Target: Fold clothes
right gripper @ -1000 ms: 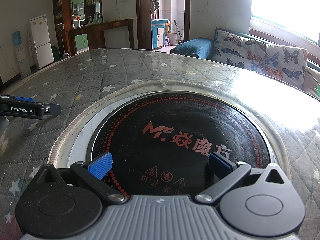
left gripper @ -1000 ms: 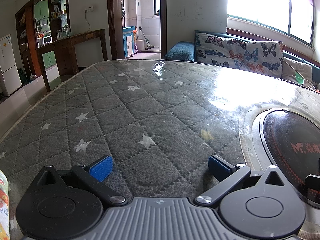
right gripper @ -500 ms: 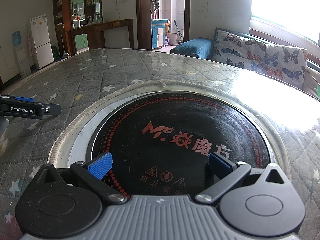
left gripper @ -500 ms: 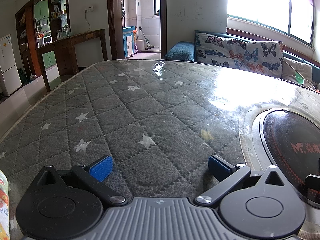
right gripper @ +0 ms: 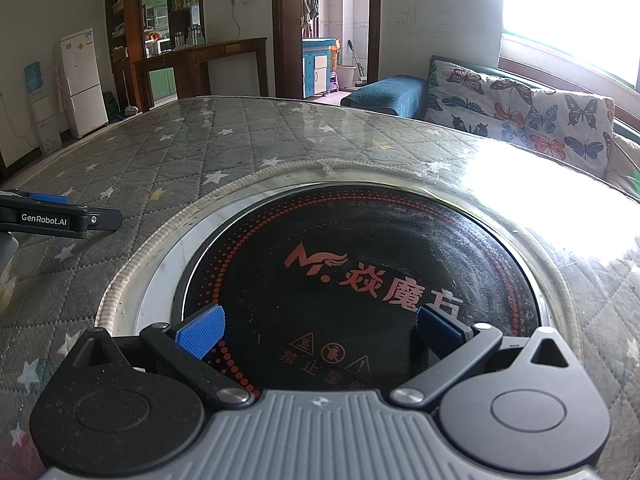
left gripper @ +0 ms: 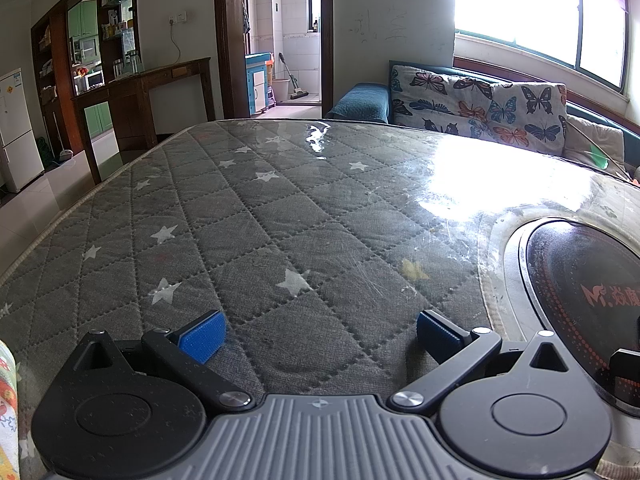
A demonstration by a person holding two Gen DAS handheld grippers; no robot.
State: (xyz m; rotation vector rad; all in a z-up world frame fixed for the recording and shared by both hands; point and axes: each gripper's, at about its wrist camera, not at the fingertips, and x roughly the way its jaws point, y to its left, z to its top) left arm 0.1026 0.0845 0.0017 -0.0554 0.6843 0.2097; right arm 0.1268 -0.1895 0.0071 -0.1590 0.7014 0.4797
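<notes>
My left gripper (left gripper: 320, 334) is open and empty, low over the grey quilted star-pattern table cover (left gripper: 280, 216). A strip of colourful patterned cloth (left gripper: 8, 408) shows at the far left edge of the left wrist view, beside the gripper; most of it is out of frame. My right gripper (right gripper: 320, 330) is open and empty above the round black cooktop (right gripper: 360, 272) set in the table. The left gripper also shows in the right wrist view (right gripper: 60, 216), at the left edge.
The cooktop also shows in the left wrist view (left gripper: 580, 288), at the right. A butterfly-print sofa (left gripper: 480, 104) stands behind the table. A wooden console (left gripper: 140, 92) and a white fridge (right gripper: 82, 80) stand at the far left, by a doorway (left gripper: 288, 40).
</notes>
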